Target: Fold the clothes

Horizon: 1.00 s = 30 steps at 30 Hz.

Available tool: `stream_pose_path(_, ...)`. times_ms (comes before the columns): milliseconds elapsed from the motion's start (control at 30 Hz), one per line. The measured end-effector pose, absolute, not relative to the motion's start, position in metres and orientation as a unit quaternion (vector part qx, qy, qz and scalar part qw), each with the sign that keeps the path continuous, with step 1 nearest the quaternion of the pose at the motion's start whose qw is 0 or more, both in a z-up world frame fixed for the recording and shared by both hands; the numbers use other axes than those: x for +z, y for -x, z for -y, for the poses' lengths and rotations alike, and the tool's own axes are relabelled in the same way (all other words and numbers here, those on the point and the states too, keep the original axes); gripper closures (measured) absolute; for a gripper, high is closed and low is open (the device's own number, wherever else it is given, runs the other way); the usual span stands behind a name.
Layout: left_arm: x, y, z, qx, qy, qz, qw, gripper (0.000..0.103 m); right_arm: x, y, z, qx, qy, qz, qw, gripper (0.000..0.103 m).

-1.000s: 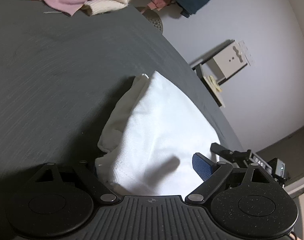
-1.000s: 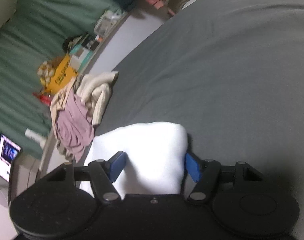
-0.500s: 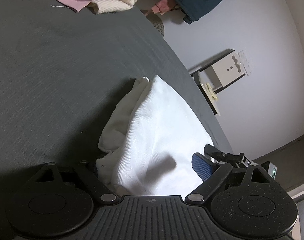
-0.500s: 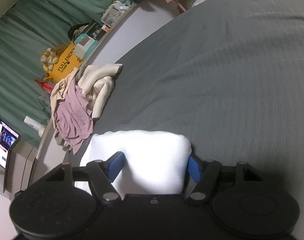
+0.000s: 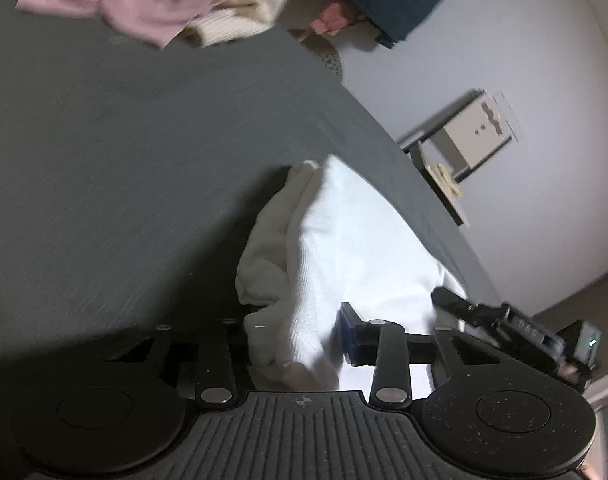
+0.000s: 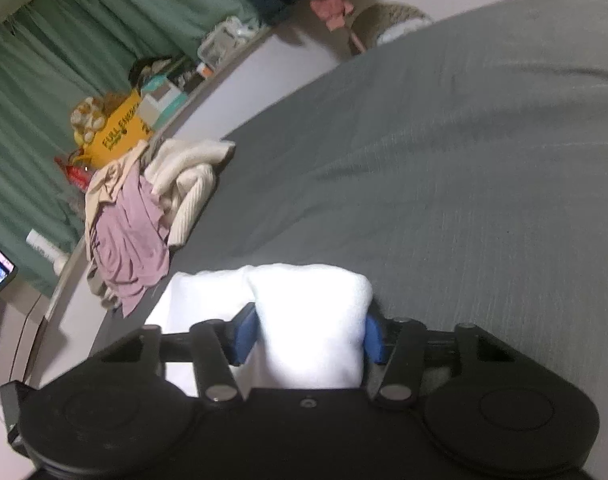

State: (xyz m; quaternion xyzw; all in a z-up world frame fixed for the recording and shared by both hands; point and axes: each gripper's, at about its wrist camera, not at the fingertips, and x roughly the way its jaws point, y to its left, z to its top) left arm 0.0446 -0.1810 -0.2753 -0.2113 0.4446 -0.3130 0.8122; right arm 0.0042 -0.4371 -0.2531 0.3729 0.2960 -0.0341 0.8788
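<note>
Gripping a folded white garment (image 5: 343,248) at both ends, I have it pinched in each of my grippers above a dark grey bed (image 5: 124,152). My left gripper (image 5: 300,344) has its blue-padded fingers (image 5: 349,334) closed on a bunched corner of the cloth; only the right-hand pad shows, the other is buried under the fabric. From that corner the garment runs away in a thick layered bundle, its far tip resting on the bed near the edge. Through the left camera I can see my right gripper (image 5: 503,320) at the garment's other end, a dark shape close to the bed's edge.

My right gripper (image 6: 307,336) clamps a fat fold of the same white garment (image 6: 307,304) between its two blue fingers (image 6: 244,334), the cloth bulging up and forward past the pads.

At the far corner of the bed lies a heap of other clothes: a pink top (image 6: 132,236) draped over a cream ribbed sweater (image 6: 188,176). Beyond it hangs a green curtain (image 6: 44,80), with a yellow bag (image 6: 120,130) on a cluttered ledge.
</note>
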Motion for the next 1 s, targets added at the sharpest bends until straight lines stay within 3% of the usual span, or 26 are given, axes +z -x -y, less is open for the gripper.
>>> stream_pose_path(267,-0.229,-0.010,0.220,-0.387,0.160,-0.393,0.818,0.069,-0.213,0.033,0.440,-0.056,-0.343,-0.250,0.904,0.060)
stream_pose_path(433,-0.209,0.021,0.294,-0.446,0.137,-0.376,0.800,0.069,-0.181,0.074,0.470,-0.084,-0.315,-0.236,0.915,0.060)
stream_pose_path(767,-0.219,0.055,0.494,-0.504,0.167,-0.402,0.746,0.069,-0.142,0.164,0.612,-0.224,-0.271,-0.243,0.904,0.060)
stream_pose_path(1000,-0.240,0.062,0.577,-0.496,0.160,-0.423,0.742,0.068,-0.177,0.168,0.658,-0.264,-0.287,-0.263,0.882,0.060)
